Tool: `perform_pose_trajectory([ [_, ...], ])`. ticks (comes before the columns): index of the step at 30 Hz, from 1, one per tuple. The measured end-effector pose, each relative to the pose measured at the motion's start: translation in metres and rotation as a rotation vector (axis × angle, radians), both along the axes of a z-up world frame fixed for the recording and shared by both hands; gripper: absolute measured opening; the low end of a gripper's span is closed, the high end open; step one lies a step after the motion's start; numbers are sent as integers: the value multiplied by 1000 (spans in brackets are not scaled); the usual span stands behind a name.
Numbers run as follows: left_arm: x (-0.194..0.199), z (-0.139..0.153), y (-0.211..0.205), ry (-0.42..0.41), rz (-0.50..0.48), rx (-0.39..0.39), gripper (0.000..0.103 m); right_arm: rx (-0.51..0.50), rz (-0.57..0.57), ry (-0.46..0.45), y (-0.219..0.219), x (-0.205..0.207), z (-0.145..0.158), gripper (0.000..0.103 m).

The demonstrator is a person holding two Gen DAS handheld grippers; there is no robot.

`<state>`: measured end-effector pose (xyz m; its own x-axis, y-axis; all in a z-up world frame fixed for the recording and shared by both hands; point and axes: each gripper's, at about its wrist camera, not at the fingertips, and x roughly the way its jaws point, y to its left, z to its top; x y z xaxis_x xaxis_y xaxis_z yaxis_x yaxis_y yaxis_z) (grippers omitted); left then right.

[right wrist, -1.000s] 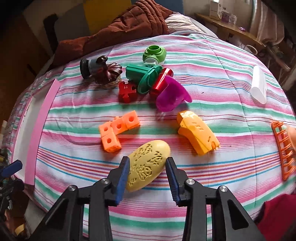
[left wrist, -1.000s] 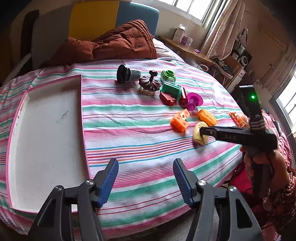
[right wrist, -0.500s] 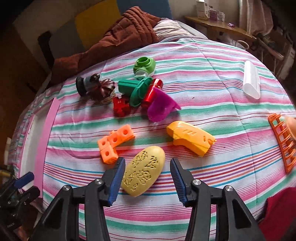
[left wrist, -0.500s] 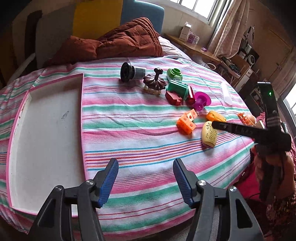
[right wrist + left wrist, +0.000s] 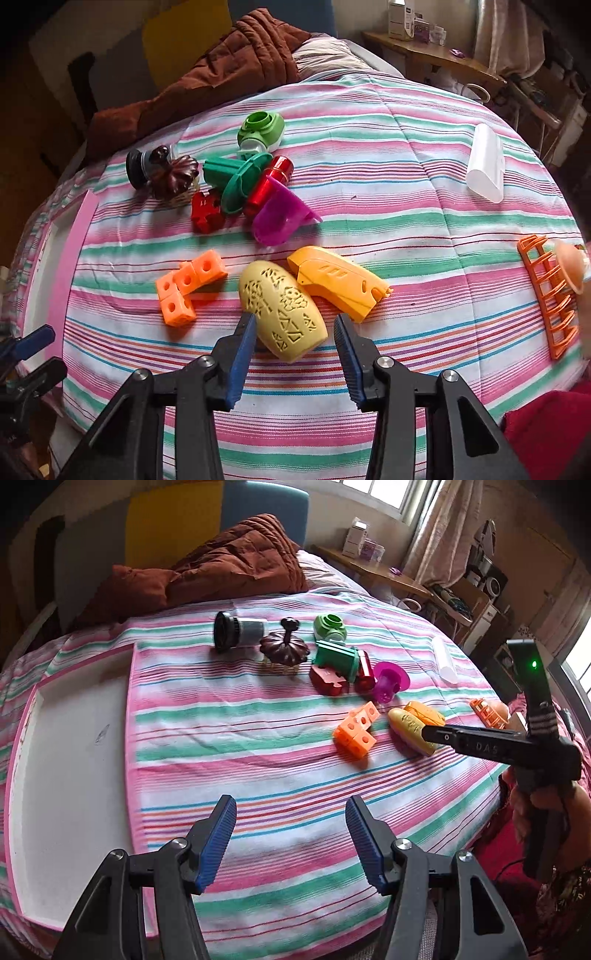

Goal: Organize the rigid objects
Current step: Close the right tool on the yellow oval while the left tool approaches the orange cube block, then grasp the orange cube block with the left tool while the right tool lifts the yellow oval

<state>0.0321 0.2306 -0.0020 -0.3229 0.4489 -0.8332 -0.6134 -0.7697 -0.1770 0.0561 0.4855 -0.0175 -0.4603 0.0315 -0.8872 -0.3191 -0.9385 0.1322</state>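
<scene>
A pale yellow oval shell with cut-out patterns [image 5: 282, 310] lies on the striped bed cover, touching an orange-yellow curved piece [image 5: 338, 282]. My right gripper [image 5: 295, 332] straddles the shell's near end. Its jaws are closing, the left pad almost on the shell and a gap showing at the right pad. In the left wrist view the same gripper [image 5: 428, 734] reaches over the shell [image 5: 408, 727]. My left gripper [image 5: 291, 819] hangs open over bare cover with nothing between its fingers. A white tray with a pink rim [image 5: 74, 757] lies to its left.
An orange cube block [image 5: 188, 284] sits left of the shell. Behind it cluster a magenta scoop [image 5: 282, 218], red puzzle piece [image 5: 207, 212], green flanged piece [image 5: 236, 177], brown lid [image 5: 173, 177] and light green part [image 5: 260, 131]. A white tube [image 5: 485, 162] and orange rack [image 5: 550, 295] lie right.
The yellow shell has turned and slid against the orange-yellow piece. The right gripper's jaws widened around it, then narrowed a little. The left gripper drifted slightly across the bed, still open.
</scene>
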Motion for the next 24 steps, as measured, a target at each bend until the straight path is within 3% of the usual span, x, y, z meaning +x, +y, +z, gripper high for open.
perform_pose_trajectory([
  [6,1,-7,32,38,-75,-47,62,27,51,-2,-11,-9,-9,44],
  [13,-18,-17,67,22,-133,-37,62,72,72,-1,-13,-15,-13,38],
  [15,-22,-20,79,17,-179,-37,62,49,68,4,-10,-12,-9,26],
  [16,-23,-21,85,31,-192,-49,62,35,62,11,-8,-9,-7,13],
  [17,-24,-21,90,46,-210,-50,62,20,55,13,-5,-7,-5,9],
  [21,-25,-25,112,85,-286,-86,62,-34,36,36,0,-6,-4,10],
  [22,-24,-28,117,86,-311,-100,62,-50,33,55,1,-7,-3,16],
  [23,-23,-30,121,94,-336,-112,62,-62,35,68,2,-9,-1,32],
  [24,-20,-33,125,120,-362,-132,62,-63,41,76,1,-11,-1,39],
])
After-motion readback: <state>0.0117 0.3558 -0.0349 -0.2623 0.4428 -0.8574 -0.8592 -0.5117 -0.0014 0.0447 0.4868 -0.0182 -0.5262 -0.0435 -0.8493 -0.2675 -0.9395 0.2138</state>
